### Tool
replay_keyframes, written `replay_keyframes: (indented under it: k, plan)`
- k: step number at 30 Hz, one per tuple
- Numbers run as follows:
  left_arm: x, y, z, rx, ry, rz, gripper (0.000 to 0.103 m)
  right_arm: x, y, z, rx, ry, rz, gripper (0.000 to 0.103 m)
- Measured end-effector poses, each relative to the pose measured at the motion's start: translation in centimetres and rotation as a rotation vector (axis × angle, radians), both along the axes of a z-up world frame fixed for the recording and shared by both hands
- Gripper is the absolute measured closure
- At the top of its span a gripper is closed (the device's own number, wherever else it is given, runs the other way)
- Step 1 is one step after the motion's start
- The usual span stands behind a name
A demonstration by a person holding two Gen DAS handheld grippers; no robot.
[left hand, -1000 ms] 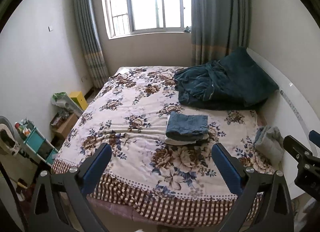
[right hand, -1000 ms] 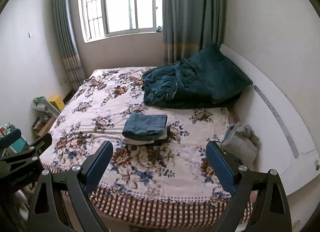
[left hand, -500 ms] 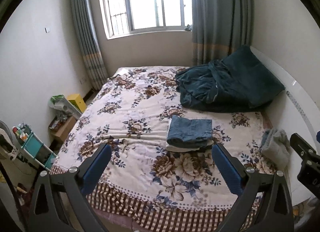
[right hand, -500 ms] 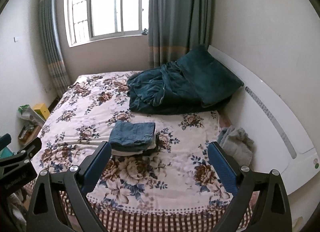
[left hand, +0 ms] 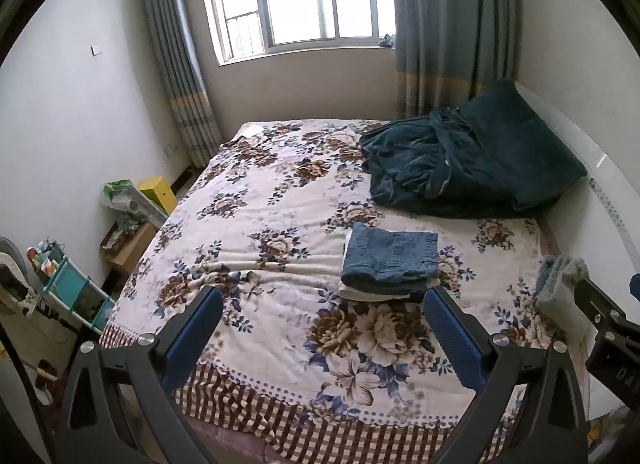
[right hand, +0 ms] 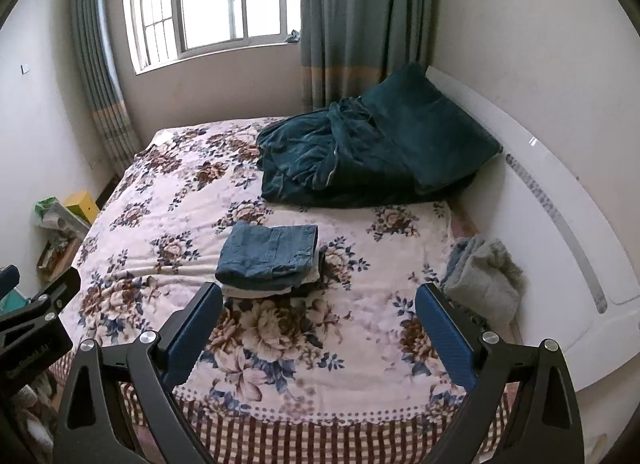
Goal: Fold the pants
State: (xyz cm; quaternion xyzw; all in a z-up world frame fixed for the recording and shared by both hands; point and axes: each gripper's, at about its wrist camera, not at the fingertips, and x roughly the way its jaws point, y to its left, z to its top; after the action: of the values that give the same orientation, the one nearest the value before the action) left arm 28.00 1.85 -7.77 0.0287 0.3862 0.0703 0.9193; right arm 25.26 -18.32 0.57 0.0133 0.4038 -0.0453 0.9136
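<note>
Folded blue jeans [left hand: 390,260] [right hand: 268,254] top a small stack of folded clothes on the floral bedspread [left hand: 272,223] [right hand: 180,215]. A crumpled grey garment [left hand: 564,292] [right hand: 486,280] lies at the bed's right edge by the headboard. My left gripper [left hand: 320,328] hangs open above the bed's near edge, holding nothing. My right gripper [right hand: 318,324] is open too, just in front of the stack, with empty fingers. Each gripper's body shows at the edge of the other's view.
A dark teal blanket and pillow [left hand: 464,159] [right hand: 372,151] fill the far right of the bed. A white headboard [right hand: 560,232] runs along the right wall. Boxes, a yellow box [left hand: 158,191] and a teal rack [left hand: 70,292] crowd the floor at the left.
Both grippers have risen and moved closer over the bed, so the stack sits nearer the fingers. The right view has swung to the right. Both stay open.
</note>
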Motion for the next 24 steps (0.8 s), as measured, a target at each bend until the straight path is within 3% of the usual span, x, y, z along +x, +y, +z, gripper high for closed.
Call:
replay_keyframes:
  k: [24]
  plan:
    - [0.32,0.04,0.13,0.016,-0.008,-0.001,0.000,0.15,0.79,-0.58,-0.006,0.012,0.028,0.004]
